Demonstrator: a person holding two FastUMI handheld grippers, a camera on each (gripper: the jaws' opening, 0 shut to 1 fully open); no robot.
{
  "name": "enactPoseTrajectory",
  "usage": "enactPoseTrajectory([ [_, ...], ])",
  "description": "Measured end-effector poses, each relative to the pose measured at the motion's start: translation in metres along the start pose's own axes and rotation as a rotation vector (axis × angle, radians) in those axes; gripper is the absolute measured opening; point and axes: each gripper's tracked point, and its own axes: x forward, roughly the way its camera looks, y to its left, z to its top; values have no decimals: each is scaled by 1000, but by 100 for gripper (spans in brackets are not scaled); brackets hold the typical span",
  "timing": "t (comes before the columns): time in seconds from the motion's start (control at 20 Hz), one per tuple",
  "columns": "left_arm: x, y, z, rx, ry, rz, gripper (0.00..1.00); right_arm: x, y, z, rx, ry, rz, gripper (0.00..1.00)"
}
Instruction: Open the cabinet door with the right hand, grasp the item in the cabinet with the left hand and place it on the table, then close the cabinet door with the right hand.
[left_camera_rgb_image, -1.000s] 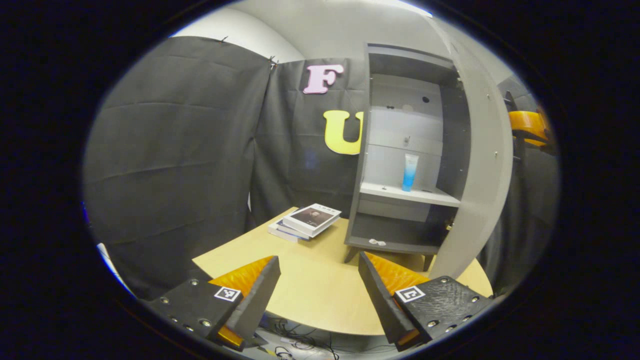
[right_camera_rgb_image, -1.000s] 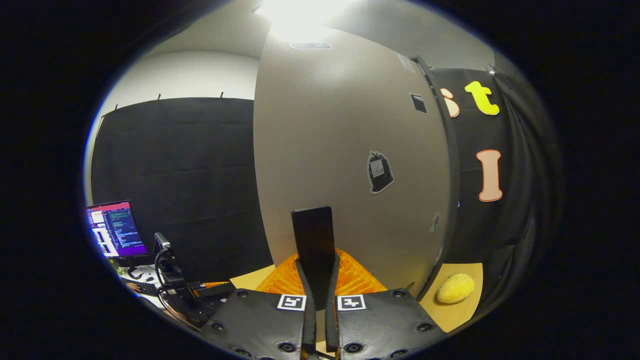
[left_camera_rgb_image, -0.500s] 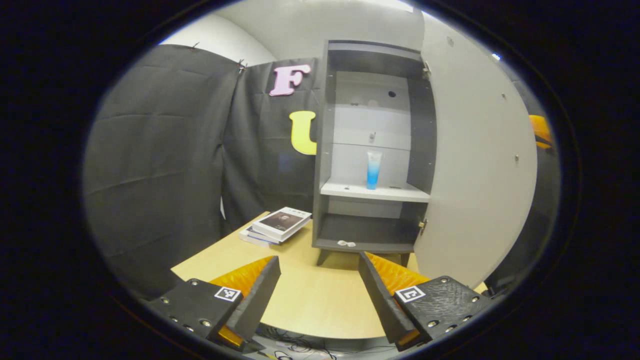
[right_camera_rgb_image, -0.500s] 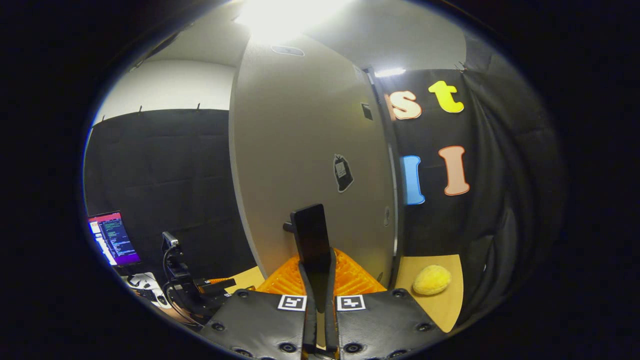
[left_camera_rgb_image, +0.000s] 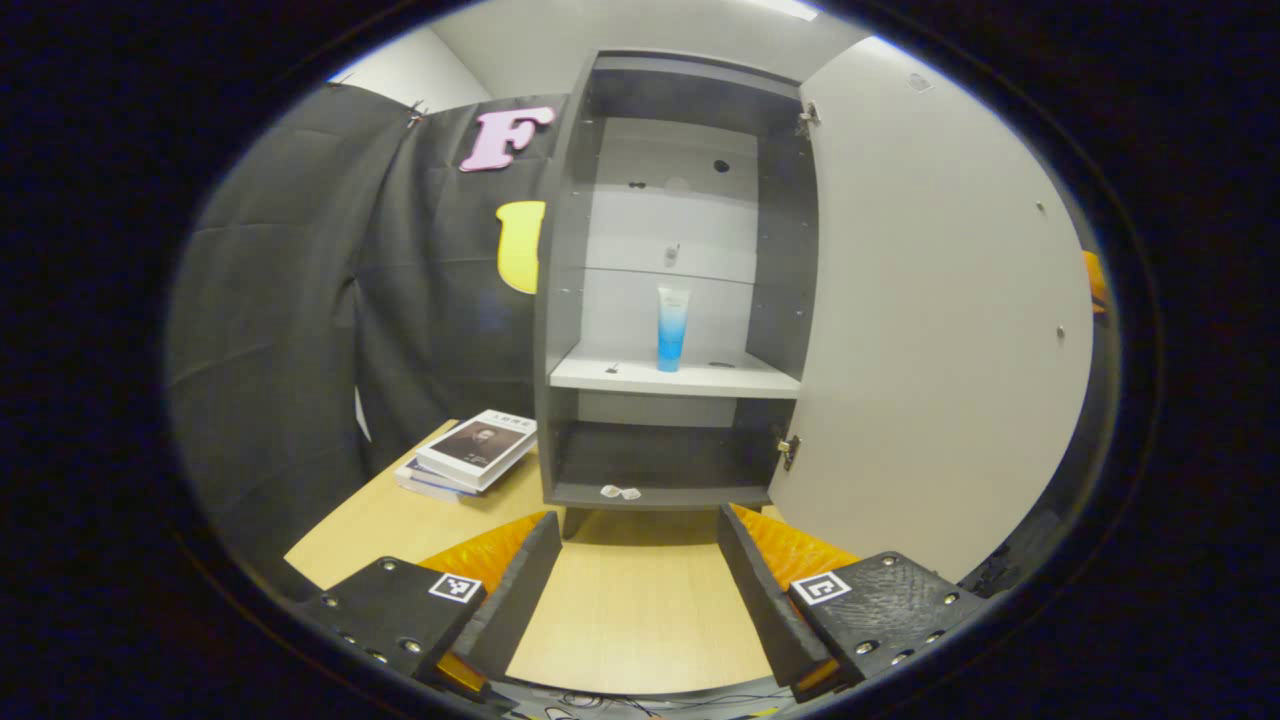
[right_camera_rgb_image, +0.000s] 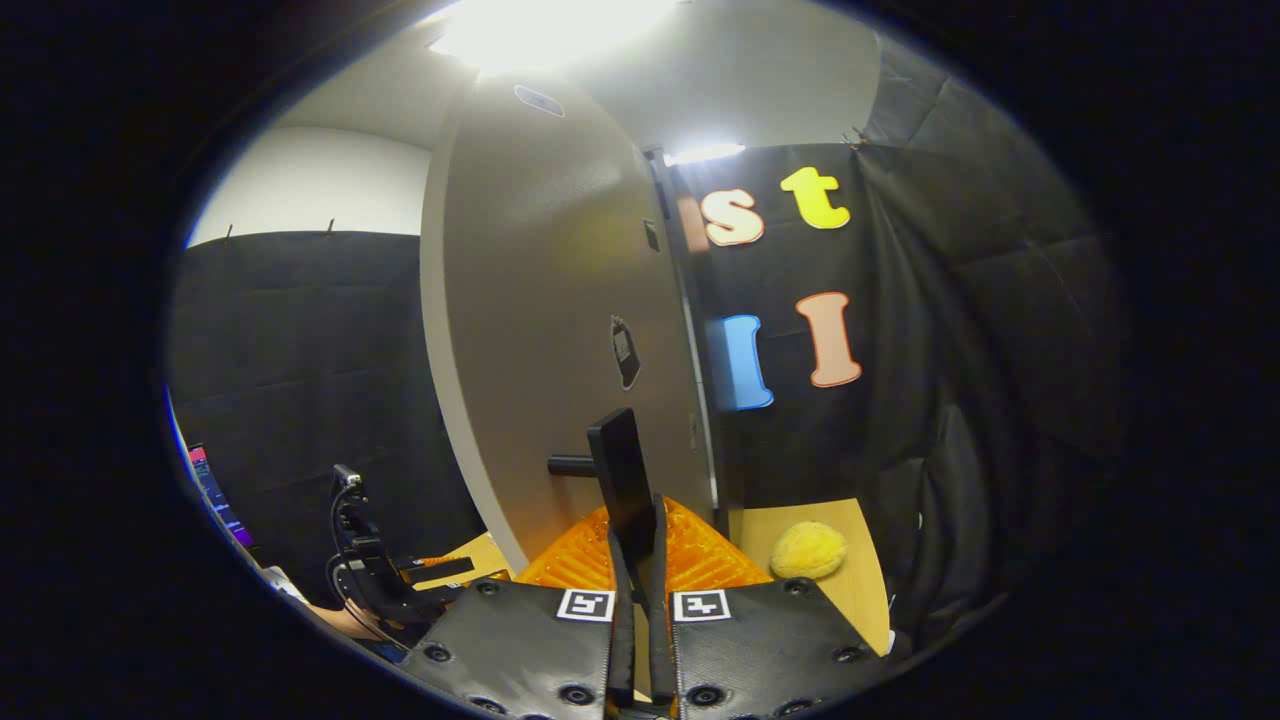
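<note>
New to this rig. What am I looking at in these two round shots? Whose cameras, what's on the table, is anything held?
There is no robot arm here: a person holds a two-finger gripper in each hand, and each one carries a fisheye camera looking along its own jaws.

In the left gripper view, the left gripper has its jaws spread wide and holds nothing. It faces an open cabinet standing on a wooden table. A blue tube stands upright on the middle shelf, and a stack of books lies on the table left of the cabinet.

In the right gripper view, the right gripper is at the outside of the cabinet door, its jaws close together beside the door handle; I cannot tell if they grip it. A yellow sponge-like lump lies on the table.
</note>
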Motion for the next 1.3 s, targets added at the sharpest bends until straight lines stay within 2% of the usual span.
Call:
enactPoseTrajectory([
  [0.2, 34, -12, 29, 53, -27, -131, 94, -9, -1, -1, 65, -35, -60, 7],
  [0.25, 43, -15, 37, 65, -37, -164, 96, -7, -2, 0, 58, -41, -88, 5],
  [0.35, 51, -14, 50, 91, -58, -222, 94, -8, -7, -1, 37, -49, -175, 7],
  [0.4, 61, -16, 55, 102, -68, -251, 96, -11, -7, -2, 41, -54, -214, 4],
  [0.45, 66, -15, 58, 111, -74, -278, 98, -13, -5, -3, 47, -57, -246, 6],
  [0.6, 75, -7, 57, 137, -81, -349, 99, -21, 3, -8, 25, -50, -313, 5],
  [0.65, 78, -1, 56, 146, -80, -365, 96, -28, 0, -12, 7, -40, -340, 0],
  [0.7, 80, 3, 53, 150, -77, -381, 94, -35, -2, -17, 12, -32, -370, 7],
  [0.75, 80, 8, 51, 146, -72, -398, 94, -41, -4, -19, 32, -28, -407, 3],
  [0.8, 80, 13, 50, 134, -63, -410, 94, -49, -7, -22, 42, -28, -453, 7],
  [1.0, 78, 47, 58, 79, -46, -410, 96, -79, -22, -27, 75, -27, -605, 0],
  [1.05, 79, 54, 63, 68, -49, -410, 96, -88, -25, -26, 82, -26, -633, 4],
  [1.1, 80, 60, 68, 58, -55, -409, 96, -94, -22, -26, 93, -28, -653, 14],
  [1.15, 82, 65, 76, 49, -67, -409, 96, -101, -24, -23, 93, -36, -681, 16],
  [1.2, 83, 69, 85, 40, -82, -406, 96, -107, -32, -19, 81, -49, -719, 25],
  [1.25, 87, 71, 96, 29, -100, -407, 96, -111, -42, -15, 74, -64, -755, 15],
  [1.3, 90, 71, 104, 23, -109, -408, 96, -113, -50, -16, 71, -57, -784, 31],
])
